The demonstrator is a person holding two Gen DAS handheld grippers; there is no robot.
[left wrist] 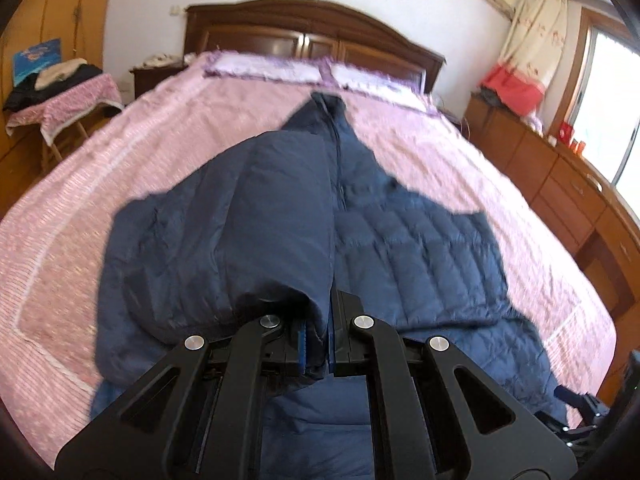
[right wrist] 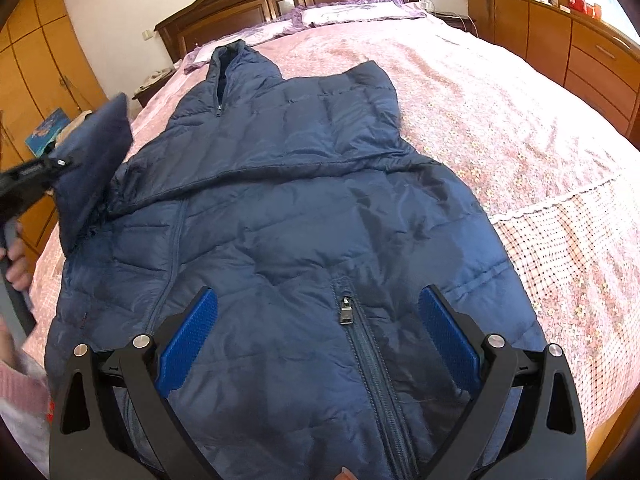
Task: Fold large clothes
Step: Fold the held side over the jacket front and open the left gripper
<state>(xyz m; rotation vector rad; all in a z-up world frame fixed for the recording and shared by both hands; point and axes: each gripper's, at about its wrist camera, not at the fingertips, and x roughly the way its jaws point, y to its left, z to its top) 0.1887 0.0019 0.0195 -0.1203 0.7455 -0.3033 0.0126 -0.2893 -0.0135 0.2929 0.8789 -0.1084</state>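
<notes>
A navy quilted jacket (right wrist: 304, 216) lies front up on the pink bedspread (right wrist: 500, 120), hood toward the headboard, one sleeve folded across its chest. My left gripper (left wrist: 317, 344) is shut on the cuff of the other sleeve (left wrist: 276, 216), which it holds lifted above the jacket's body. In the right wrist view that left gripper (right wrist: 52, 168) appears at the left edge with the raised sleeve (right wrist: 96, 160), a hand on its handle. My right gripper (right wrist: 318, 344) hangs open over the jacket's lower front, its blue pads (right wrist: 188, 344) either side of the zipper pull (right wrist: 346, 312), gripping nothing.
A dark wooden headboard (left wrist: 312, 28) and pillows (left wrist: 272, 66) stand at the far end. A small table with piled clothes (left wrist: 64, 92) is at the left. Wooden drawers (left wrist: 560, 176) line the right side by a window. Wardrobes (right wrist: 36, 52) stand left.
</notes>
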